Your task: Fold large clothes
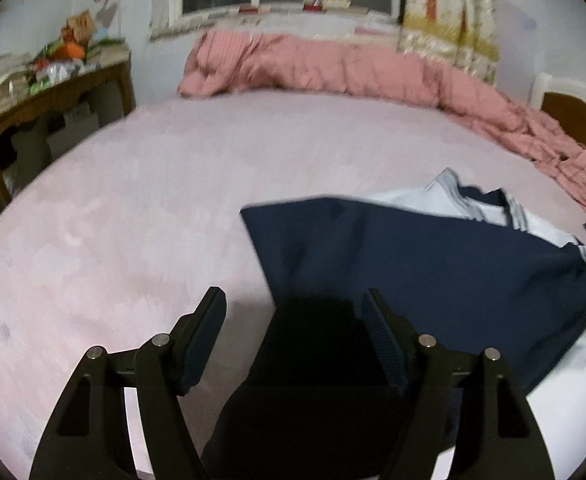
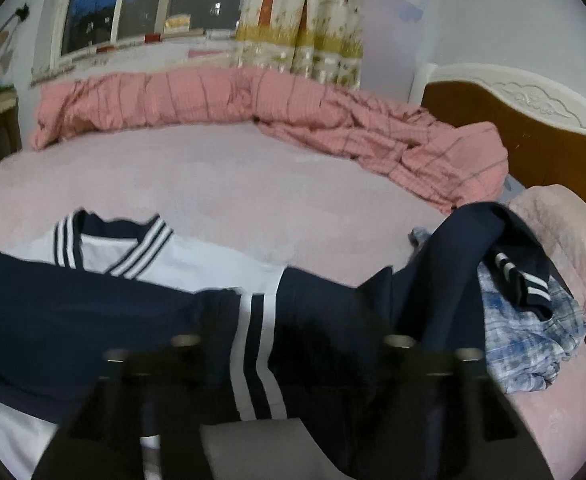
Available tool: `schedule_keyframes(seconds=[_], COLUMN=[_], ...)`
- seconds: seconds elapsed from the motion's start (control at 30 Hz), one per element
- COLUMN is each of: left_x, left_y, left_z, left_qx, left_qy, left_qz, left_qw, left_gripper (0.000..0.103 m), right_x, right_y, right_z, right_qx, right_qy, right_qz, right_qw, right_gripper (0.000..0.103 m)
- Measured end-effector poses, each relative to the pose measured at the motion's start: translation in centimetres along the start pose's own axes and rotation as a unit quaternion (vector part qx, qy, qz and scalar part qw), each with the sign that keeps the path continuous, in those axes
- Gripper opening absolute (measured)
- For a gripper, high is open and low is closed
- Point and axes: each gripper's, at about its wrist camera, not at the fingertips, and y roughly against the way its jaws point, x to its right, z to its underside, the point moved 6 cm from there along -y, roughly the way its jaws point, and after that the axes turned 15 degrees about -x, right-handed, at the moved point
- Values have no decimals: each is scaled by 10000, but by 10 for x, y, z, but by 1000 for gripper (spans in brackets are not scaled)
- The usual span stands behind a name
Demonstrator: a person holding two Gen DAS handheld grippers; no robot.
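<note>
The navy and white jacket (image 2: pixel 141 300) lies spread on the pink bed (image 2: pixel 221 184), its long axis running across the right wrist view, the striped collar (image 2: pixel 113 244) toward the far side and a white-striped sleeve folded over the body. Seen from the left wrist, it reaches away to the right. The left hand-held gripper (image 1: pixel 295 312) tilts down over the jacket's near edge, jaws wide, dark cloth between them but not pinched. The right hand-held gripper (image 2: pixel 289 344) is blurred and dark against the navy cloth; its jaws stand apart, gripping nothing. More clothes (image 2: pixel 529 320) are heaped at right, partly overlapping. A pink quilt (image 2: pixel 293 104) lines the far edge.
</note>
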Motion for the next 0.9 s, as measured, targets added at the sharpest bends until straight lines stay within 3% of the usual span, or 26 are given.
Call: schedule_keyframes(seconds=[0.13,0.2,0.3,0.43,0.5,0.6,0.67,0.7,0.8,0.9], left_x=[8,11,14,17,20,25,25,25,23,21], left_y=[21,32,56,77,74,56,43,36,23,23], left_z=[-2,-3,0,11,16,20,24,25,30,31], left_qx=[442,545,733,702,559,290,132,48,-152,-145], left_qy=[-209,-325,-428,-352,-330,-380,-379,-365,-278,-198], left_qz=[17,1,-29,17,81,8,-214,-252,-264,-207], left_qw=[9988,9980,9964,9969,9979,9989,9990,9990,9991,9995], left_gripper=[72,72,76,81,83,83,83,83,83,83], right_x=[-7,-17,-23,-14,-7,2,5,8,18,36], right_y=[13,11,0,-24,-40,-45,-47,-49,-47,-24], right_z=[4,10,23,43,50,47,48,49,48,39], right_qx=[11,-310,-942,-1513,-1768,-1613,-1529,-1517,-1391,-981], right_qy=[171,409,634,530,201,-101,-188,-229,-466,-610], right_qz=[-387,-731,-768,-876,-1405,-1833,-1841,-1776,-1739,-1450], right_qw=[9991,9960,9906,9832,9740,9697,9708,9721,9738,9827], right_gripper=[64,65,65,65,65,64,39,0,0,0])
